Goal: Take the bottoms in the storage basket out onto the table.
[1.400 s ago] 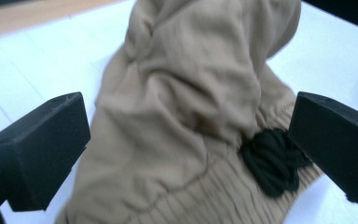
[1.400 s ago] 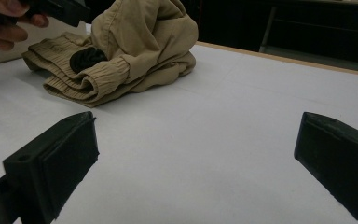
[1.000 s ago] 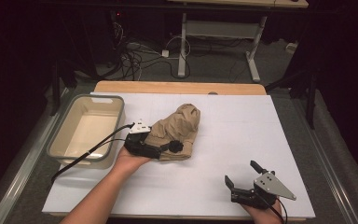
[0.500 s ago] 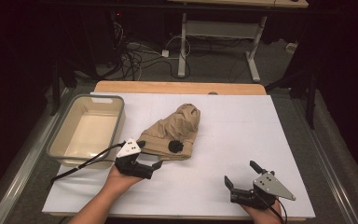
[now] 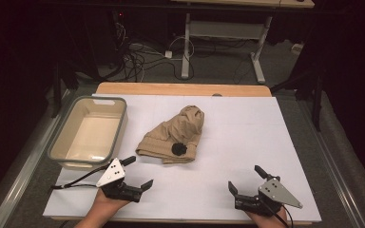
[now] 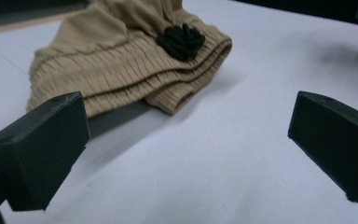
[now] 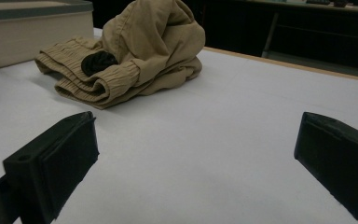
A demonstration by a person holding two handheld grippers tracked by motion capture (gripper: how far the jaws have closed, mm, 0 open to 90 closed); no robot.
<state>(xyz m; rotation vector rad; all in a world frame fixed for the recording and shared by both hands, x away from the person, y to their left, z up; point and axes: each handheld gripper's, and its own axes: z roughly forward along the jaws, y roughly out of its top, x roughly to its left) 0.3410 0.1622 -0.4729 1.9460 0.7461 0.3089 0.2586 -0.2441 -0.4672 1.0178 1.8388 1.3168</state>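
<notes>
Both grippers' fingers (image 6: 37,149) gape released, well short of the tan garment (image 5: 176,135).

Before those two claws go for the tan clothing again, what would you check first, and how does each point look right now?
1. Left claw open and empty: ok.
2. Right claw open and empty: ok.
3. Tan garment lies free on the white table, touching neither claw: ok.
4. Black drawstring knot lies on top of the ribbed waistband, easy to snag: not ok.
5. Tub beside the garment holds nothing: ok.
6. How the garment's layers are folded underneath: cannot tell.
</notes>
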